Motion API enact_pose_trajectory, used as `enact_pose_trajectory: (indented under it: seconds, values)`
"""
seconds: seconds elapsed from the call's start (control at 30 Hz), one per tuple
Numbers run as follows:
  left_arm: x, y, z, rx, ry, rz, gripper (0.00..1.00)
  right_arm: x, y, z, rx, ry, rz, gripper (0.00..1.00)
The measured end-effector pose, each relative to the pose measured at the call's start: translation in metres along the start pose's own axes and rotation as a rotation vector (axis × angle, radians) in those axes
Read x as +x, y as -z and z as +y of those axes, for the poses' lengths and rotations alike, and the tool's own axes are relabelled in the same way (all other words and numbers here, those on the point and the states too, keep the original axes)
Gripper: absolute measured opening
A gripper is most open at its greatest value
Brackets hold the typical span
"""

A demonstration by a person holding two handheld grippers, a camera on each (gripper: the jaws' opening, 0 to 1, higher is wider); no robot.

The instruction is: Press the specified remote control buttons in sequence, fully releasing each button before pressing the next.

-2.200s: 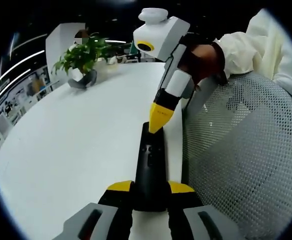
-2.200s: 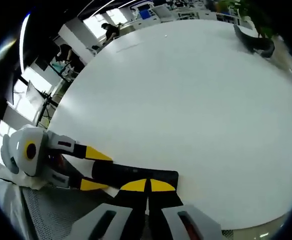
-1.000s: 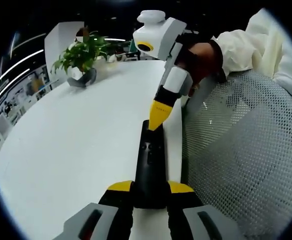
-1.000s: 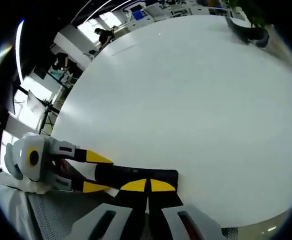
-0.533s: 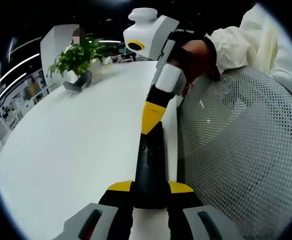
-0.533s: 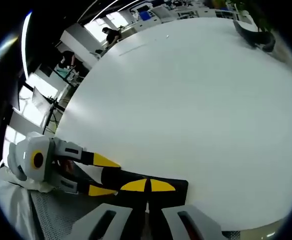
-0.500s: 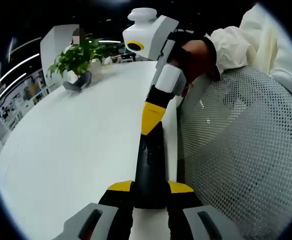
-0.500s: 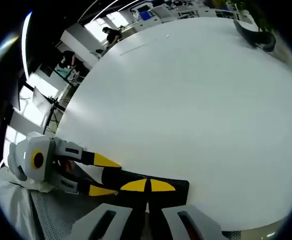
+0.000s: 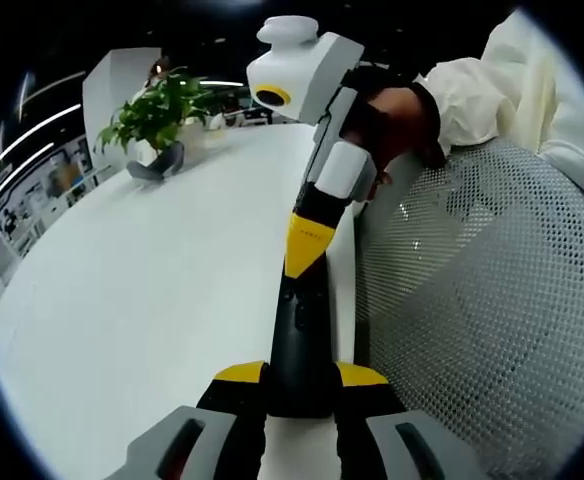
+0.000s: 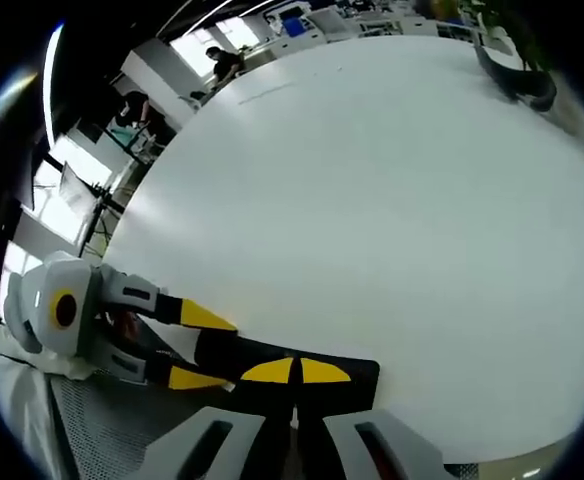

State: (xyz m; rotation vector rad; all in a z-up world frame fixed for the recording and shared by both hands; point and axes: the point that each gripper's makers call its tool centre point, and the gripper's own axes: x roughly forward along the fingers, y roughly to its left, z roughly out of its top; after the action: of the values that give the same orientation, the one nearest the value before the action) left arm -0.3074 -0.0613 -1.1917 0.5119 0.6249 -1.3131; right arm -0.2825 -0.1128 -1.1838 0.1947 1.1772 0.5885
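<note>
black remote [image 9: 300,330] clamped by left gripper [image 9: 302,376]; closed right gripper [image 10: 294,371] tips rest on it.

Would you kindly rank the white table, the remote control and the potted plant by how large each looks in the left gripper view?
1. White table, largest by far.
2. Remote control, held between the left gripper jaws.
3. Potted plant, though it stands far back, so its true size against the remote is unsure.

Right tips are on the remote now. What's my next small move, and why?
Probably lift the right gripper straight up off the remote: its shut yellow tips rest on the button face, so that button needs releasing first. Keep the left gripper clamped on the near end.
</note>
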Motion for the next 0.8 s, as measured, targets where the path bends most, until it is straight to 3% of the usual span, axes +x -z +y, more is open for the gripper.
enact_pose_trajectory:
  seconds: [0.7,0.8]
  values:
    - [0.0005,0.0000,0.0009,0.006,0.002,0.002,0.24,0.0002,0.0004,-0.0001,-0.014,0.002,-0.006,0.00]
    - [0.0005,0.0000,0.0009,0.006,0.003,0.001,0.24,0.0001,0.0007,-0.0005,0.014,-0.001,-0.009,0.00]
